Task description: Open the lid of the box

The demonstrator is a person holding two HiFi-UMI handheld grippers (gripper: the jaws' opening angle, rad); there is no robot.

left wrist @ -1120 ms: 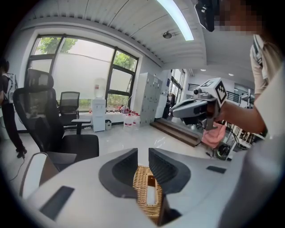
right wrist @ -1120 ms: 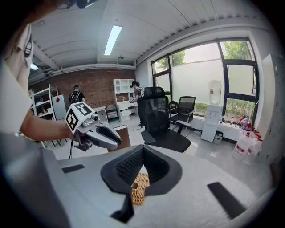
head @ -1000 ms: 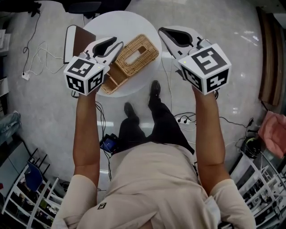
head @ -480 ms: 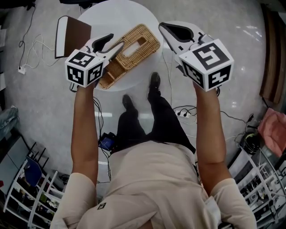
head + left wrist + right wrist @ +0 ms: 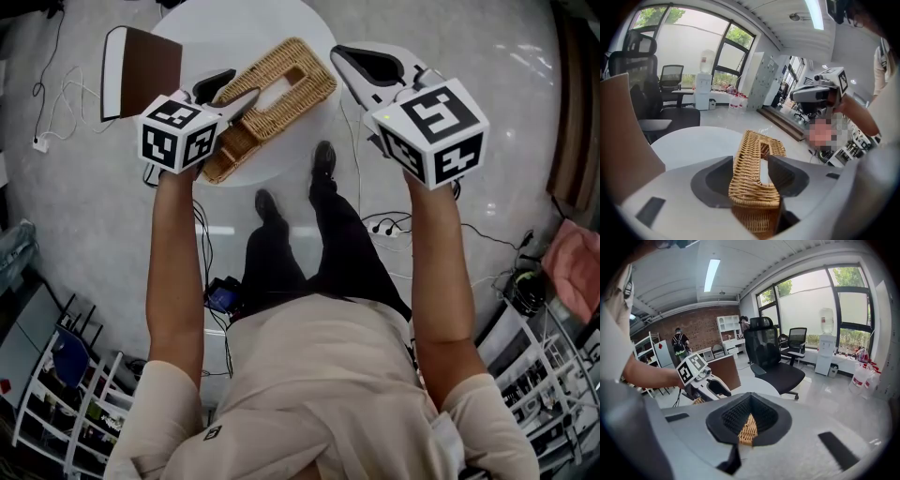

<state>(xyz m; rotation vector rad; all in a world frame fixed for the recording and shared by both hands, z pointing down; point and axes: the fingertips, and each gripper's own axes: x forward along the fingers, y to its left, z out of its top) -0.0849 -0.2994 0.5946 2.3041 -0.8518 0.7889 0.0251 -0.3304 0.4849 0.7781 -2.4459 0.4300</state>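
A woven wicker box [image 5: 286, 89] with a slotted lid lies slantwise on the round white table [image 5: 234, 28]. My left gripper [image 5: 239, 86] hangs over the box's near left end. In the left gripper view the left gripper [image 5: 750, 161] has just been opening its jaws, and they straddle the end of the wicker lid [image 5: 752, 140] without clamping it. My right gripper [image 5: 339, 54] is off the box's right end, above the table edge. Its jaws meet in the right gripper view [image 5: 749, 399], with only a sliver of wicker [image 5: 748, 430] showing beyond them.
A brown panel with a white edge [image 5: 141, 70] stands at the table's left side and fills the left of the left gripper view [image 5: 623, 140]. Cables [image 5: 66, 103] trail on the floor. A black office chair [image 5: 771, 357] stands behind the table.
Both grippers have sunk toward the table. The left jaws have spread wide and now stand on either side of the wicker lid's end. The right jaws stay together.
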